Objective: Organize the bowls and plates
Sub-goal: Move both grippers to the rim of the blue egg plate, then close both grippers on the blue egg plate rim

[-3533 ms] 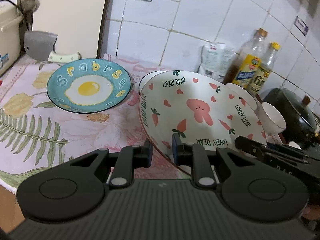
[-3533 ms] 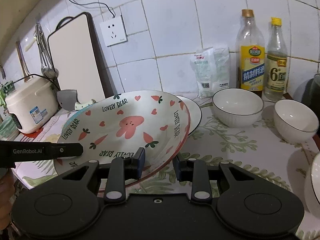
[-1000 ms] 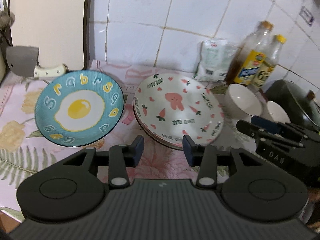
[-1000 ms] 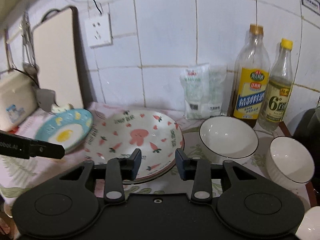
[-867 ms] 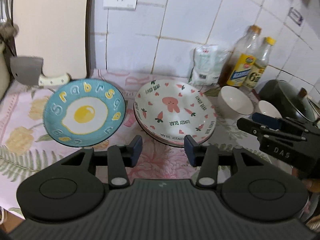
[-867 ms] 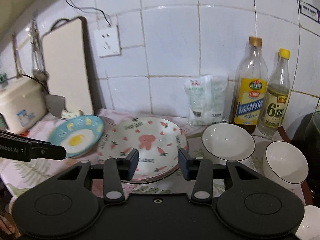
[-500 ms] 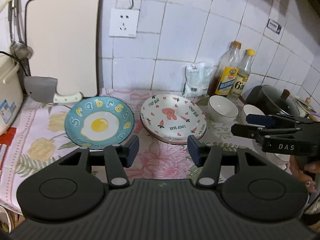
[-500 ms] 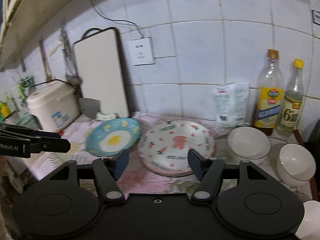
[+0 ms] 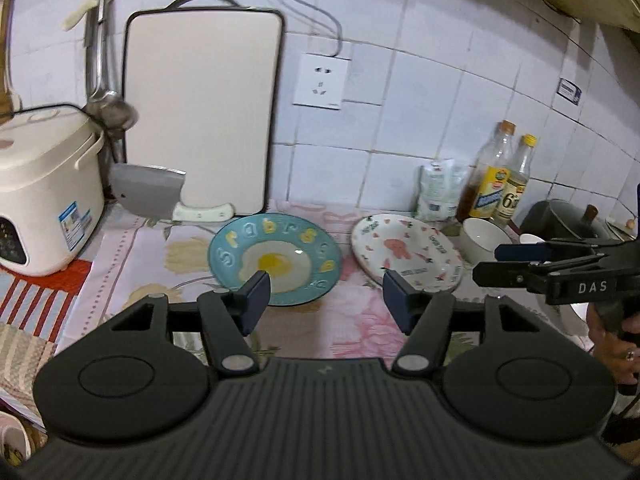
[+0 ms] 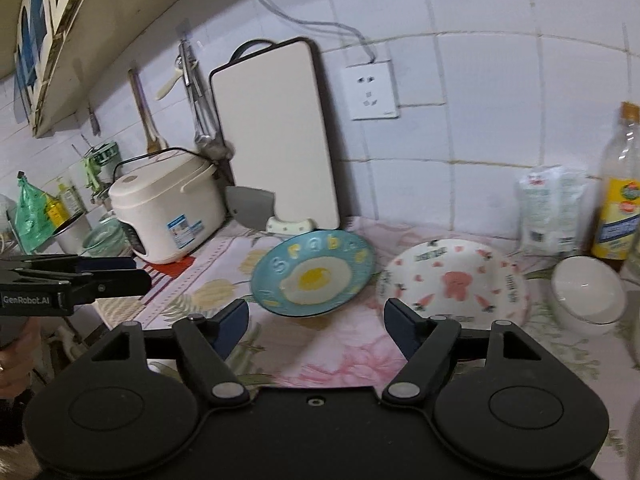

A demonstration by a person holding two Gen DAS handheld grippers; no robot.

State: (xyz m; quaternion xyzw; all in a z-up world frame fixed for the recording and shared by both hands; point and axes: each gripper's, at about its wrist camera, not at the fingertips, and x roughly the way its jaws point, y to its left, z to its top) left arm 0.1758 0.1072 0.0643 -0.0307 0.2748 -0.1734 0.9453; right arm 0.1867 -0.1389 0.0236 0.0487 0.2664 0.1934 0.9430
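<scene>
A blue plate with a fried-egg print (image 9: 276, 258) (image 10: 314, 274) lies on the flowered counter cloth. To its right a white bear-print plate (image 9: 406, 252) (image 10: 456, 282) rests on top of another plate. White bowls (image 9: 486, 236) (image 10: 586, 292) stand further right. My left gripper (image 9: 324, 296) is open and empty, held back above the counter's front. My right gripper (image 10: 316, 326) is open and empty too, well short of the plates. Each gripper shows at the edge of the other's view.
A rice cooker (image 9: 44, 192) stands at the left. A cutting board (image 9: 200, 112) leans on the tiled wall with a cleaver (image 9: 148, 194) before it. Two bottles (image 9: 504, 180) and a white bag (image 9: 438, 192) stand at the back right. A dark pot (image 9: 564, 220) is far right.
The bear plate was set down on the stack and released. Both grippers have opened wider and pulled back and up from the plates; the right view has swung left.
</scene>
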